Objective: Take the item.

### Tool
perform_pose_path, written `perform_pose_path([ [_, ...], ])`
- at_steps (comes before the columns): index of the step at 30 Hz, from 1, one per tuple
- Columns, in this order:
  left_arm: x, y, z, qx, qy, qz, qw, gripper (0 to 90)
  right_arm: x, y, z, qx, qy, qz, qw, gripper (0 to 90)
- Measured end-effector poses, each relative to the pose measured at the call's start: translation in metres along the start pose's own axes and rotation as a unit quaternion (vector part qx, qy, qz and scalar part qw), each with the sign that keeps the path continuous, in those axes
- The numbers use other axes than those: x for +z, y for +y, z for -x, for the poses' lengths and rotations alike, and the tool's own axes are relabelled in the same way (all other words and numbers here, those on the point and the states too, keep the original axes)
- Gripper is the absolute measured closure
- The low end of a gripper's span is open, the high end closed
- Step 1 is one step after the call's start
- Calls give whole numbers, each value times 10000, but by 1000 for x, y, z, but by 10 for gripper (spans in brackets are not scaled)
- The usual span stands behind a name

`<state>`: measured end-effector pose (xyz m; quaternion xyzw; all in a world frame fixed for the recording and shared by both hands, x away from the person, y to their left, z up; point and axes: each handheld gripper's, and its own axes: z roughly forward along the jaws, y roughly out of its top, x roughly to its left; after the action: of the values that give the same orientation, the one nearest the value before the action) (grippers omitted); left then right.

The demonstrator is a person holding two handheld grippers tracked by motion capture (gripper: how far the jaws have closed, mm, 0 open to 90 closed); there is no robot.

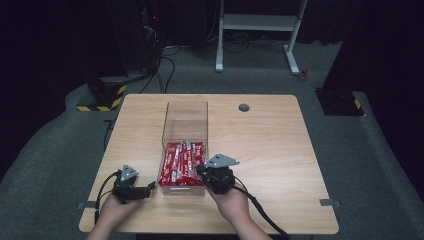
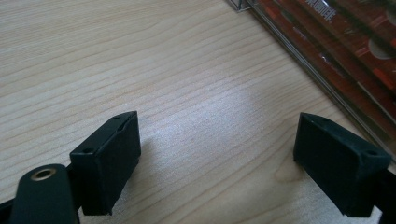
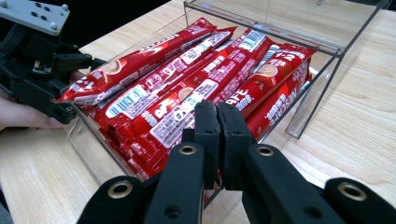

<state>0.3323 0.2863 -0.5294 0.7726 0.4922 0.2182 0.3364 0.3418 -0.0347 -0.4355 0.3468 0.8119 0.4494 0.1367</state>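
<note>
I'm working in what looks like a lab or test room. A lone wooden surface [image 1: 270,145] stands on grey carpet [image 1: 45,150], ringed by black curtains [image 1: 45,40]. Loose cables [image 1: 167,60] and hazard-striped bases [image 1: 102,97] sit behind it.

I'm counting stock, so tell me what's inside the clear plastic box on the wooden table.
The clear plastic box holds a pile of long red coffee-mix sachets, heaped at the end nearest the person. The far half looks empty. The lower sachets are covered by those on top, so the full number cannot be seen.
</note>
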Motion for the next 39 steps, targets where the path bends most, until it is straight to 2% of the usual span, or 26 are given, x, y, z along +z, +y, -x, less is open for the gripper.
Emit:
perform_pose_path([
  [10,0,0,0,2,1,4,10000,151,-12,-6,-3,-28,21,93,10000,889],
  [20,0,0,0,1,0,2,10000,151,-16,-6,-2,-51,-3,199,9998,896],
  [39,0,0,0,1,0,3,10000,151,-32,1,9,1,-145,440,9989,898],
])
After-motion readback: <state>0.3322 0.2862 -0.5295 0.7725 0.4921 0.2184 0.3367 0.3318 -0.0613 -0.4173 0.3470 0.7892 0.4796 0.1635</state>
